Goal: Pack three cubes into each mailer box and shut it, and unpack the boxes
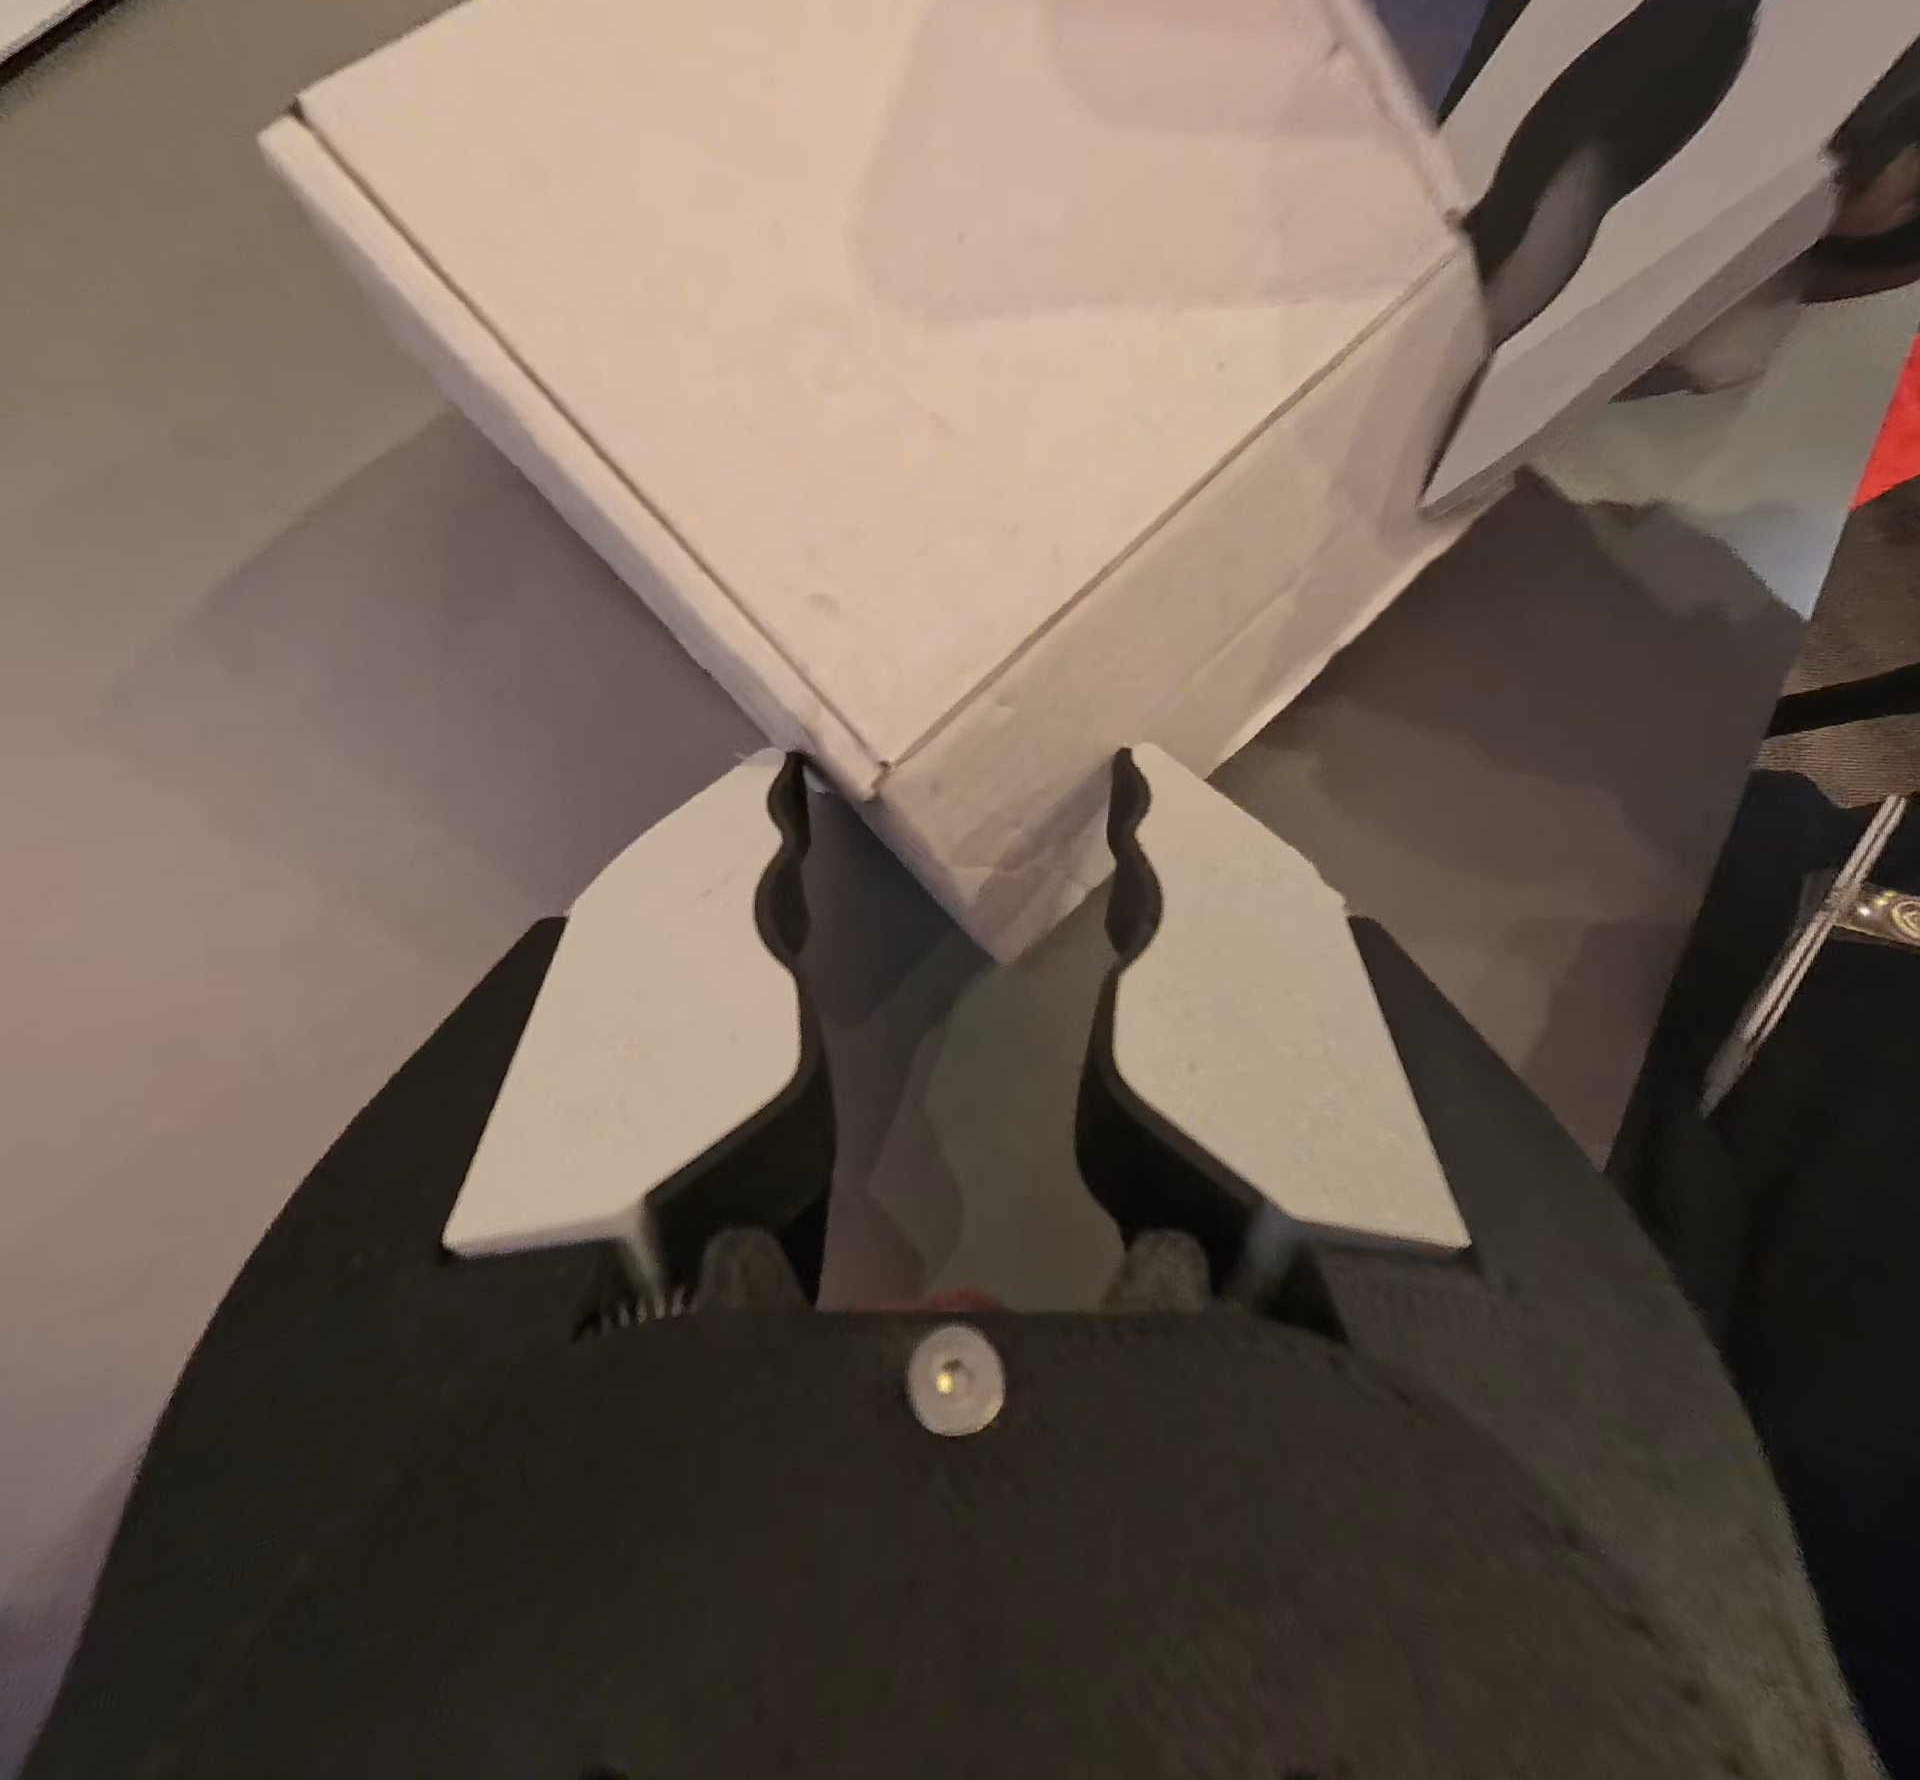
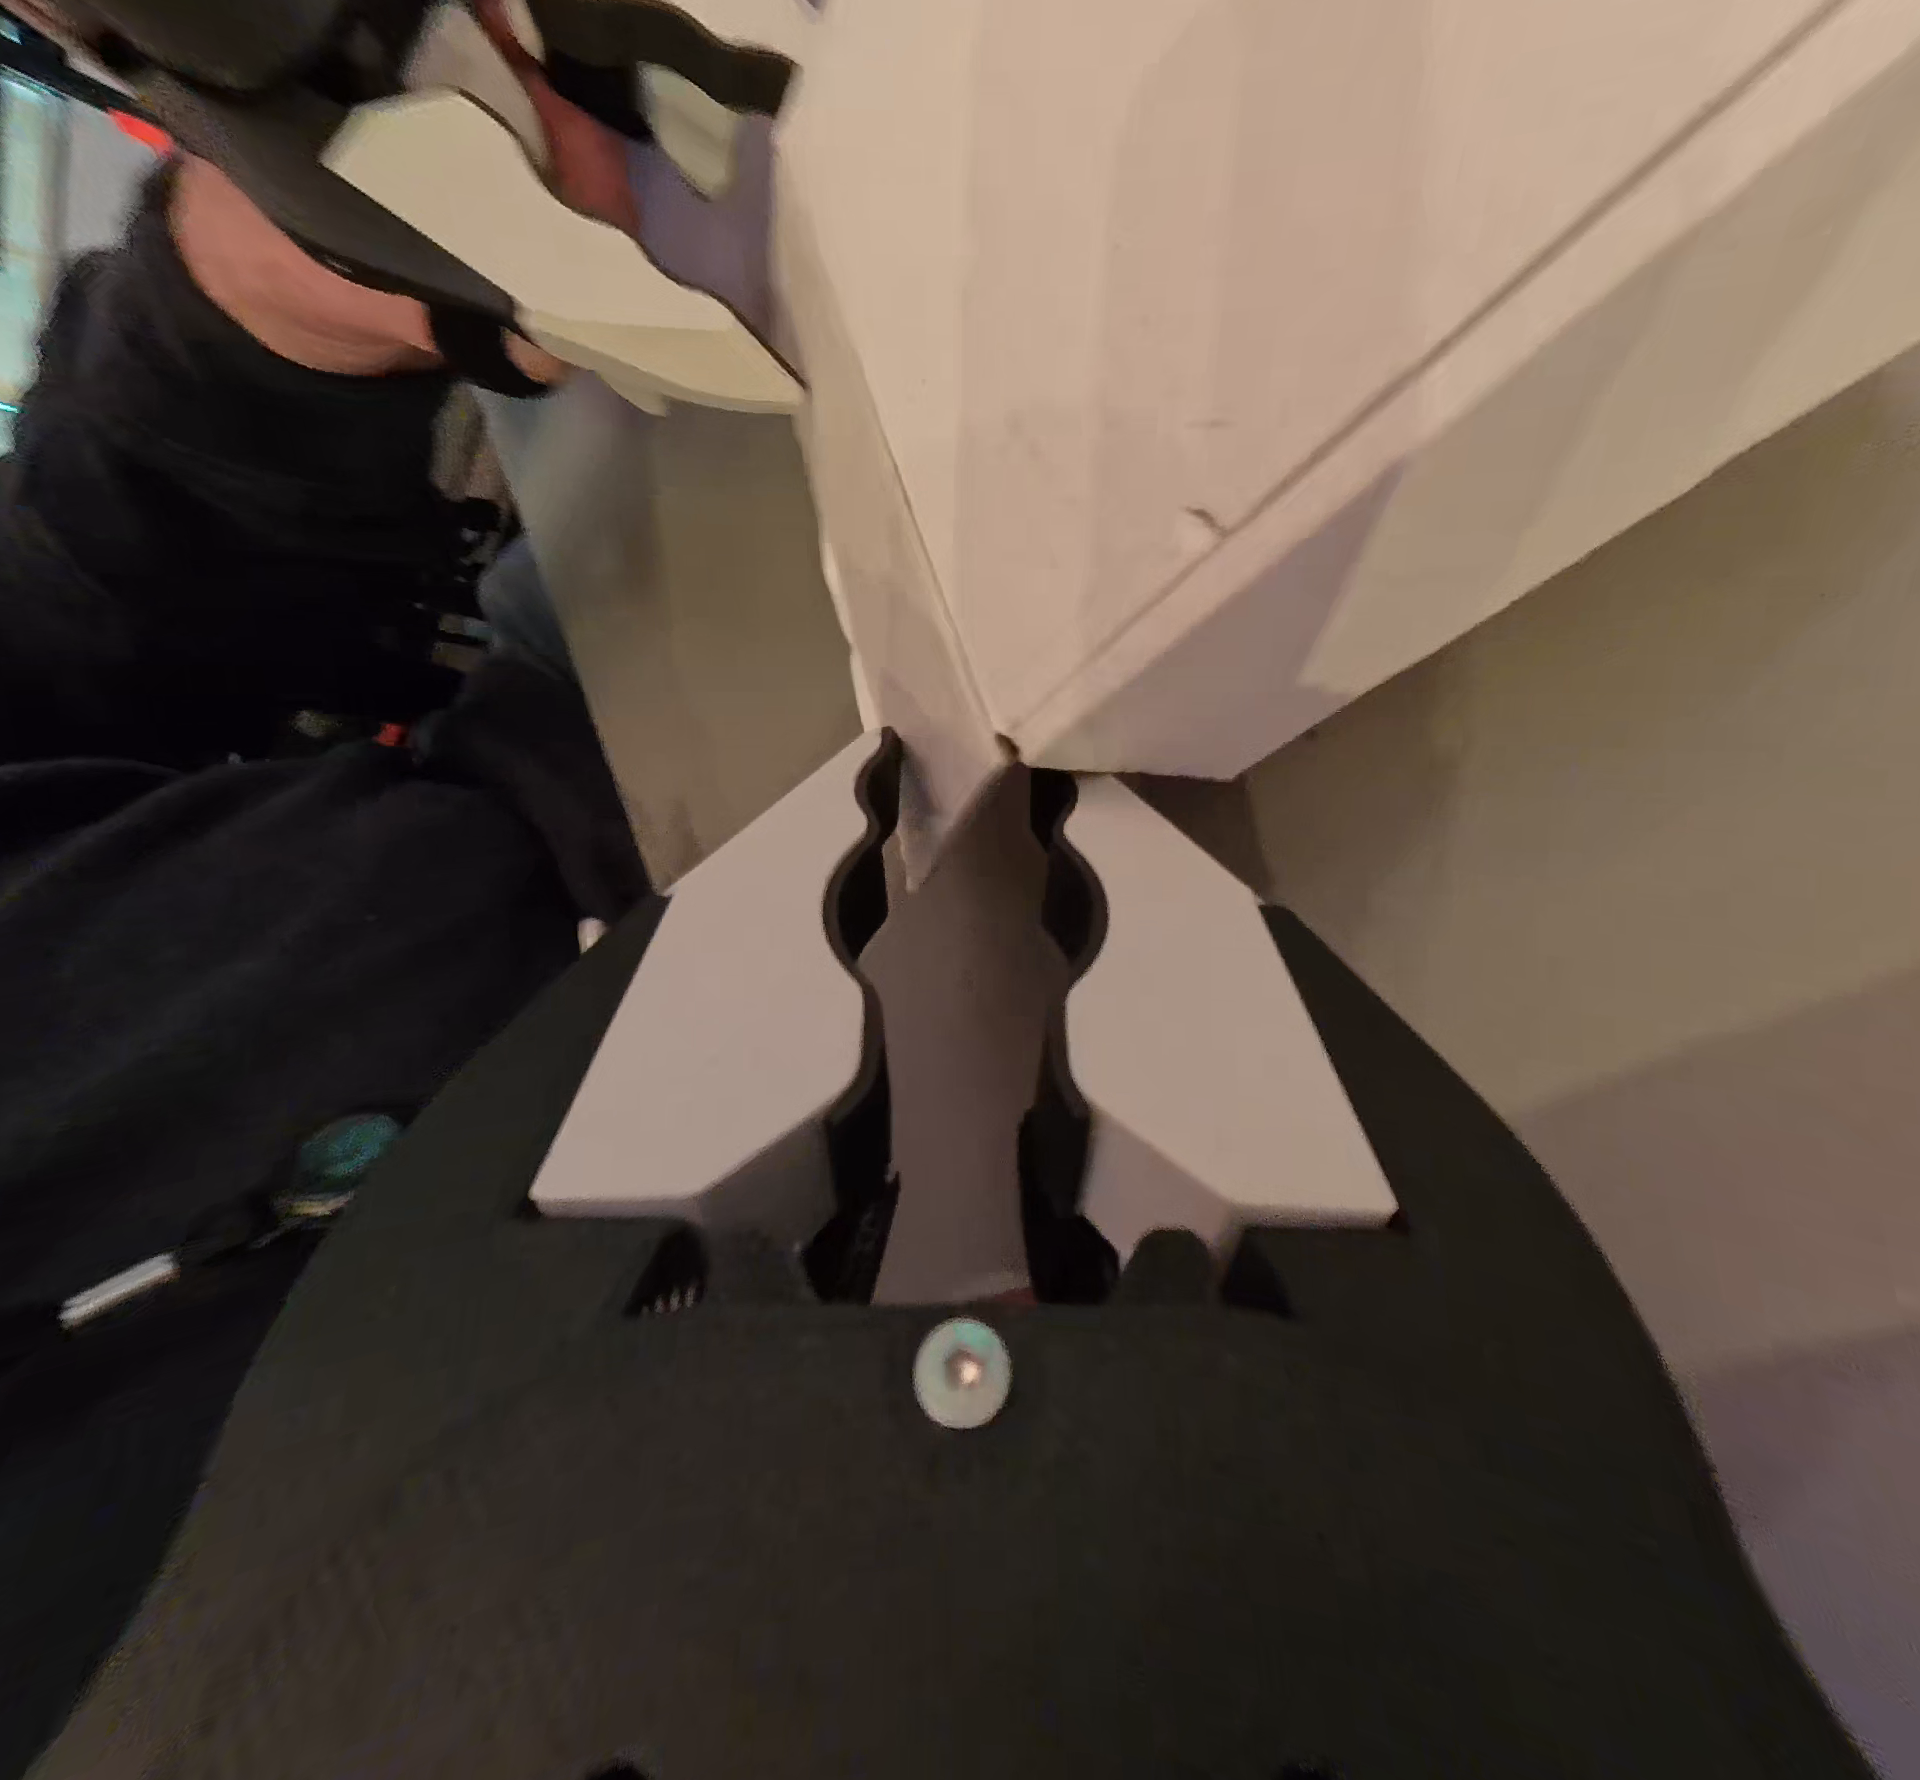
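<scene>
So the one white cardboard mailer box (image 1: pixel 831 296) sits on the pale grey tabletop (image 1: pixel 260 795) with its lid down flat, closed as far as I can tell, so I'd guess we're either just after shutting it or right before popping it open again; can't tell which, and whether cubes are inside is hidden. Going left to right in the left wrist view: the left gripper (image 1: pixel 961 785) has its jaws spread apart around the near corner of the box, nothing pinched. Further right, the right gripper (image 1: pixel 1621 203) is up against the box's right corner. In its own view the right gripper (image 2: pixel 966 774) shows jaws parted a bit with the box corner poking between them, looks like touching, not clamped. Count: one mailer box fully in view, a white edge far left that might be another, zero cubes visible, two grippers. Plenty of the job seems left.
</scene>
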Demonstrator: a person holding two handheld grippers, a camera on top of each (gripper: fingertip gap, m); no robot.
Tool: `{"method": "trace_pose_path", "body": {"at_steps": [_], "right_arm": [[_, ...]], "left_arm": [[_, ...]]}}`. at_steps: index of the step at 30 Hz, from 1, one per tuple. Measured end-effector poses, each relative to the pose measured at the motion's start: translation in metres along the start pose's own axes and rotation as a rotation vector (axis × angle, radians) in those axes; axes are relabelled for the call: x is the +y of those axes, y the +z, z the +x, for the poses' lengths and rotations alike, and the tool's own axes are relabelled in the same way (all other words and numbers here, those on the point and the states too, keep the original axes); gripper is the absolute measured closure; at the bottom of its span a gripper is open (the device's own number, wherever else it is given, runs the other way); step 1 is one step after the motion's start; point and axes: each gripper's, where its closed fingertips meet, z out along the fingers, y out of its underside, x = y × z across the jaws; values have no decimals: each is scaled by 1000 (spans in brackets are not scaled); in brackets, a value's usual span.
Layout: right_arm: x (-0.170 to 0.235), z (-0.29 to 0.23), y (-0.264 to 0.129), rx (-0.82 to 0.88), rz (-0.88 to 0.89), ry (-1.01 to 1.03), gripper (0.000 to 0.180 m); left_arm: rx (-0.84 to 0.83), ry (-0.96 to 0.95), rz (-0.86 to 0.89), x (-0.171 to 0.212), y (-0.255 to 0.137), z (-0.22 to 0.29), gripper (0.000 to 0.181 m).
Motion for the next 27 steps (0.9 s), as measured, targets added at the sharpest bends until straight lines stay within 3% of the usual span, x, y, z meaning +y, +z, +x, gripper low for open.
{"method": "trace_pose_path", "body": {"at_steps": [3,6,15,21,24,27], "right_arm": [[10,5,3,-6,-2,18,156],[12,8,-2,67,-7,-6,138],[31,4,-3,117,-44,-105,115],[34,15,-3,325,-36,-215,118],[32,28,-15,423,-24,-249,138],[33,34,-22,446,-15,-269,144]], "left_arm": [[11,-2,1,1,2,3,128],[25,-16,5,1,1,3,129],[40,-40,-10,-5,-5,1,138],[102,-114,-31,1,-6,20,142],[164,-140,-52,8,-6,39,140],[132,-150,-17,3,-18,35,138]]}}
